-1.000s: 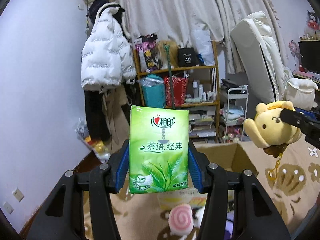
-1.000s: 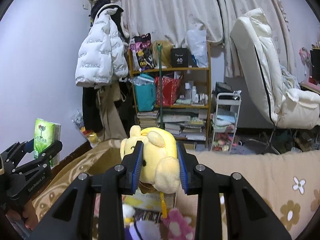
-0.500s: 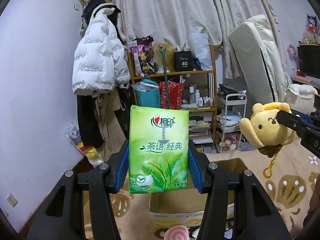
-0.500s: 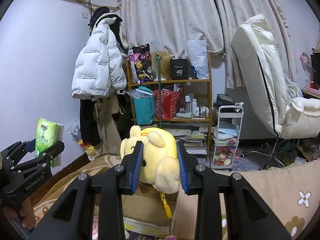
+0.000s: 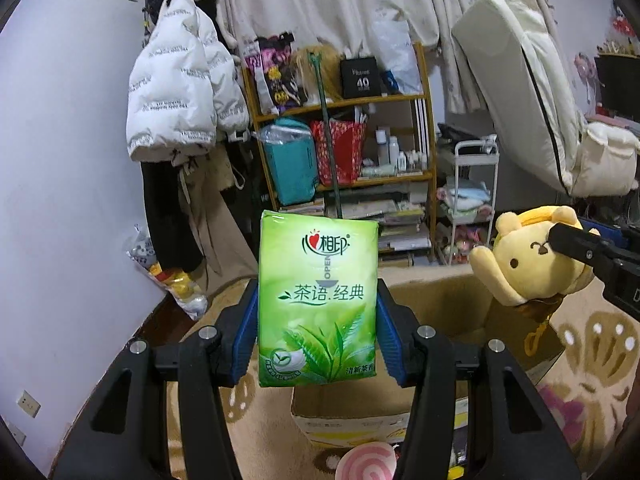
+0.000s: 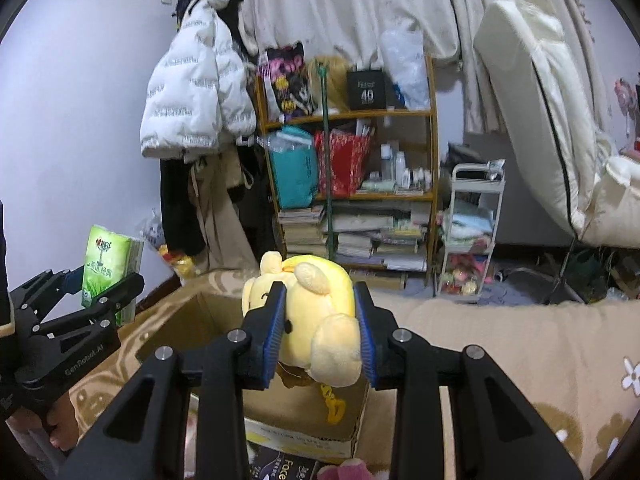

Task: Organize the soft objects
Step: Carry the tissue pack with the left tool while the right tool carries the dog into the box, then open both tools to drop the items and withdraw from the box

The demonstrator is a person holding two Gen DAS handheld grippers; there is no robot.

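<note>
My left gripper (image 5: 316, 340) is shut on a green tissue pack (image 5: 318, 300), held upright above the near edge of an open cardboard box (image 5: 436, 292). In the right wrist view that same tissue pack (image 6: 110, 268) shows at the left in the left gripper (image 6: 102, 294). My right gripper (image 6: 320, 340) is shut on a yellow plush toy (image 6: 316, 320) with a yellow chain hanging under it, over the cardboard box (image 6: 304, 420). The plush toy (image 5: 528, 264) appears at the right of the left wrist view, pinched by the right gripper's finger (image 5: 580, 246).
The box stands on a beige flower-patterned blanket (image 6: 520, 360). A pink-and-white swirl plush (image 5: 368, 462) and a dark packet (image 6: 280, 466) lie in front of the box. Behind are a cluttered shelf (image 5: 360, 140), a white cart (image 5: 472, 200), a hanging white jacket (image 5: 180, 92) and a white chair (image 6: 552, 120).
Both grippers moved forward and down toward the cardboard box, each keeping its grip. The box has come closer and sits lower under the tissue pack and the plush toy.
</note>
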